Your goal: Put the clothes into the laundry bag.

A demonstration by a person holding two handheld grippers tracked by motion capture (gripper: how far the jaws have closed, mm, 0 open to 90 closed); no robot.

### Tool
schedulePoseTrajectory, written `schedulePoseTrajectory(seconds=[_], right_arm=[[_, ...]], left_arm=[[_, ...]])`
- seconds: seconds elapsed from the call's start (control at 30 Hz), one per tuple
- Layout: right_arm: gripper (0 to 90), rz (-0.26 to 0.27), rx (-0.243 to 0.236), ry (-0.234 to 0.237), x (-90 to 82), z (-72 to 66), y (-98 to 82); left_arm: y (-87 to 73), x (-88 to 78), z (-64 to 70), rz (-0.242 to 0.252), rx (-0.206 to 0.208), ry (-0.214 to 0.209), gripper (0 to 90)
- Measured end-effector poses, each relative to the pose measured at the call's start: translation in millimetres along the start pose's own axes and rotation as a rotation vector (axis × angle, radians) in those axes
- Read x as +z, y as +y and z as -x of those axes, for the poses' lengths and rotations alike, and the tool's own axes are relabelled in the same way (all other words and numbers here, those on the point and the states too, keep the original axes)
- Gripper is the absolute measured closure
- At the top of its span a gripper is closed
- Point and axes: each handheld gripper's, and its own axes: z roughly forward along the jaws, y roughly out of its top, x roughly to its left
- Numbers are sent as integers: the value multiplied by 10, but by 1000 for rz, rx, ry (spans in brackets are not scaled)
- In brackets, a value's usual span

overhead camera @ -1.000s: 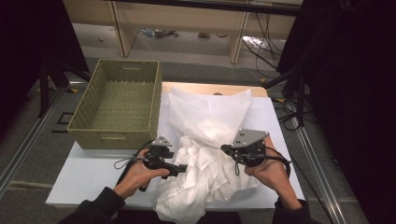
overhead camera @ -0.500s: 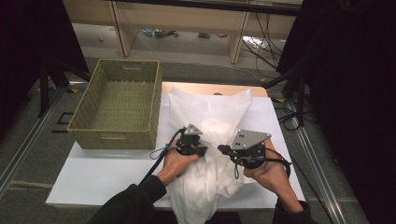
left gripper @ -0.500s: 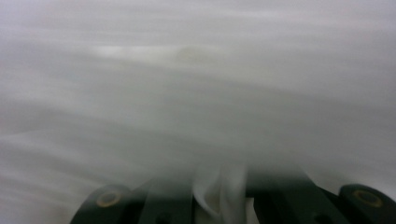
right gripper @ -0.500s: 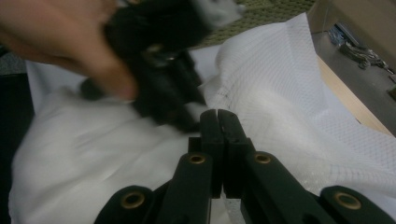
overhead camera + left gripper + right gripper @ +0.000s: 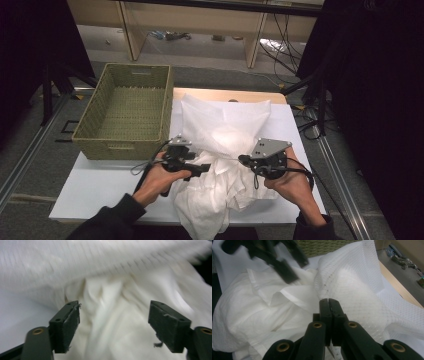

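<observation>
White garment (image 5: 220,185) lies bunched between both grippers, partly inside the mesh bag (image 5: 225,125). Left gripper (image 5: 113,317), jaws just reopened, grips nothing. Right gripper (image 5: 328,305) is clamped on the bag's edge.

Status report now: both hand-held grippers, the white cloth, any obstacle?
Left hand-held gripper just reopened, nothing between its jaws. Right hand-held gripper shut at the mesh bag. White cloth half out. No obstacle seen.

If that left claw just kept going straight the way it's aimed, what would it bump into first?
Most likely the crumpled white cloth: it lies directly ahead between the open jaws of the left gripper. The view is blurred, so how near it is stays unclear.
</observation>
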Motion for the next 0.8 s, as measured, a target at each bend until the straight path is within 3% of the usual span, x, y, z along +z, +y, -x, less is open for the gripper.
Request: schedulePoseTrajectory(seconds=[0.03, 0.07, 0.13, 0.2, 0.23, 0.3, 0.4, 0.43, 0.53, 0.57, 0.7, 0.8], right_arm=[[900, -5, -12, 7, 14, 2, -8], [900, -12, -14, 11, 32, 2, -14], [900, -23, -14, 8, 76, -4, -20], [900, -46, -19, 16, 132, -19, -29], [900, -58, -18, 18, 158, -32, -38], [900, -76, -30, 27, 192, -36, -48], [897, -84, -36, 15, 236, -40, -75], [880, -93, -44, 21, 239, -30, -83], [701, -134, -77, 34, 306, -25, -129], [666, -135, -53, 0, 316, -47, -138], [708, -169, -106, -55, 413, -41, -116], [884, -149, -94, -75, 459, 15, -139]], left_arm=[[-67, -32, -16, -15, 34, 22, 228], [-125, -27, -34, -19, 42, 37, 216], [-250, 69, -111, -55, -1, -3, 217], [-304, 211, -149, -43, -23, -35, 254], [-301, 260, -151, -43, -13, -50, 331], [-286, 316, -134, -65, 32, -43, 567], [-275, 370, -117, -55, 65, -51, 763], [-273, 374, -120, -54, 42, -58, 792], [-256, 361, -101, -32, 17, -50, 846], [-244, 359, -83, -26, 19, -51, 852], [-204, 358, -2, -18, 67, -68, 857], [-174, 357, 58, -5, 80, -76, 857]])
